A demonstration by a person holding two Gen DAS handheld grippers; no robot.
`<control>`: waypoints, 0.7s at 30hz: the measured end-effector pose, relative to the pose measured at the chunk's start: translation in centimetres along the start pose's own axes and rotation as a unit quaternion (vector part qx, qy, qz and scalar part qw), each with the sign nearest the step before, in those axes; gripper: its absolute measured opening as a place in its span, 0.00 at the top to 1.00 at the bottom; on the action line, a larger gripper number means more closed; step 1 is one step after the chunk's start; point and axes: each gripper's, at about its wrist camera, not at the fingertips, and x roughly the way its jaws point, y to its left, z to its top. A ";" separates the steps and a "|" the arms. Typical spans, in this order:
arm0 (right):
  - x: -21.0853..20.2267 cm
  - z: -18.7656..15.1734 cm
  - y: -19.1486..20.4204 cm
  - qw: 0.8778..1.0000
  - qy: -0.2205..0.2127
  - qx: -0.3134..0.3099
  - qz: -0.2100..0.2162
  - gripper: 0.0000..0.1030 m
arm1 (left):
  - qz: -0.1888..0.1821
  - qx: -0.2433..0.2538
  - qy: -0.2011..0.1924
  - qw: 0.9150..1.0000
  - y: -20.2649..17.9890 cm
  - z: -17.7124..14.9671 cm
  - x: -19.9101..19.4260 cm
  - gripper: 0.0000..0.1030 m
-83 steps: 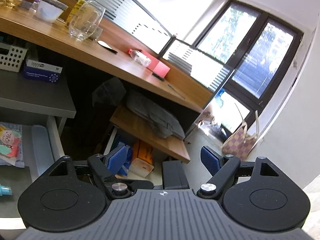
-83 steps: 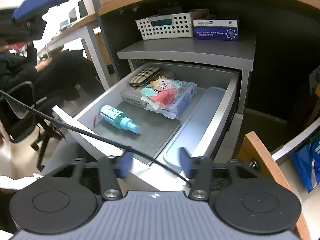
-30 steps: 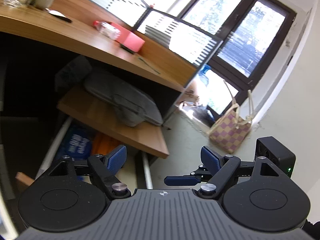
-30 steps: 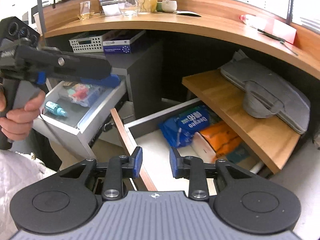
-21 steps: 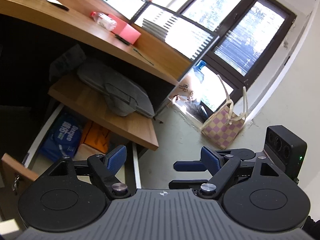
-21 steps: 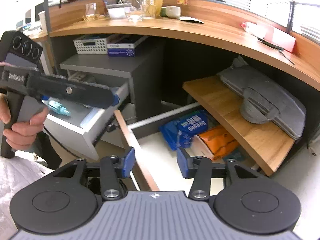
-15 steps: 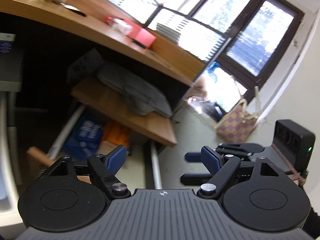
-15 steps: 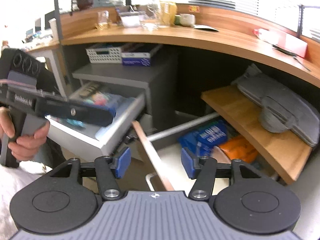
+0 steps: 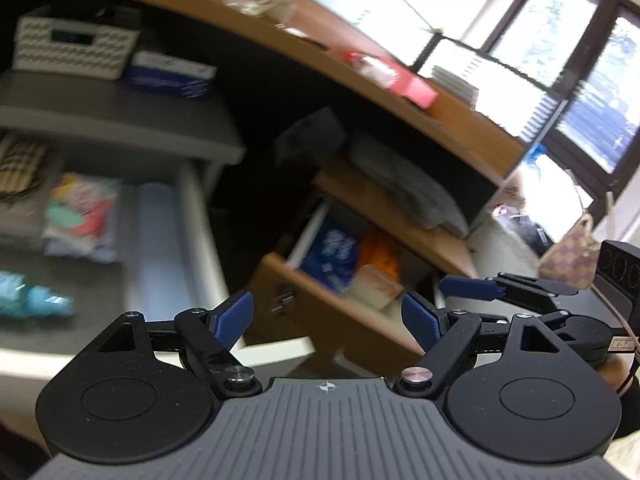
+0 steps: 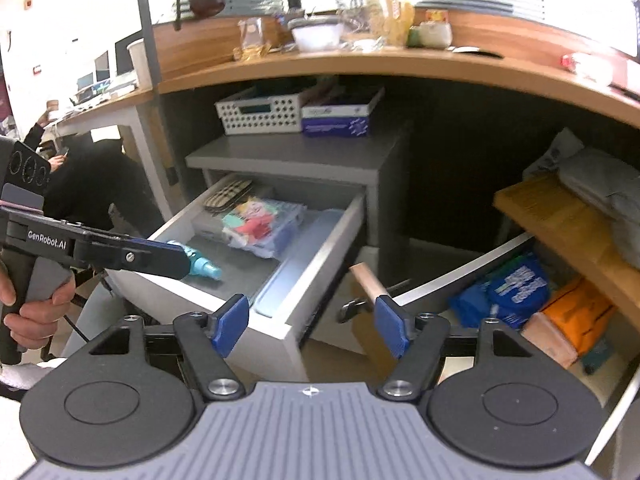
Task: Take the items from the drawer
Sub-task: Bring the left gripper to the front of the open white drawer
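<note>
Two drawers open below the counter (image 10: pixel 400 66): a grey drawer (image 10: pixel 320 264) under the cabinet top, holding a spray bottle (image 10: pixel 200 266), a tissue pack (image 10: pixel 260 226) and a plaid case (image 10: pixel 228 194); a wooden drawer (image 10: pixel 440 280) to the right, with a blue pack (image 10: pixel 516 286) and an orange pack (image 10: pixel 576 306). Left gripper (image 9: pixel 326 316) and right gripper (image 10: pixel 312 326) both empty, jaws spread wide, well short of any item. Bottle probably light, rigid and smooth, lying on its side and free to roll: best taken across the body. Tissue pack soft and compressible, likely to deform under a firm pinch: best taken near one edge. Compared with half a second earlier: left wrist view swung back toward the grey drawer, now blurred by motion; right gripper's jaws wider apart than a second ago, with the grey drawer more central ahead.
</note>
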 end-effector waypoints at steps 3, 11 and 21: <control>1.5 -0.4 1.1 1.000 0.008 0.002 0.002 0.27 | 0.027 0.008 0.007 1.000 1.8 -0.8 -1.0 0.19; 4.9 -2.4 3.5 0.999 0.027 0.037 0.007 0.27 | 0.090 0.033 0.029 0.995 5.3 -2.9 -3.1 0.19; 8.3 -4.5 6.2 0.996 0.057 0.062 0.009 0.32 | 0.161 0.017 0.030 0.986 9.5 -5.0 -4.2 0.19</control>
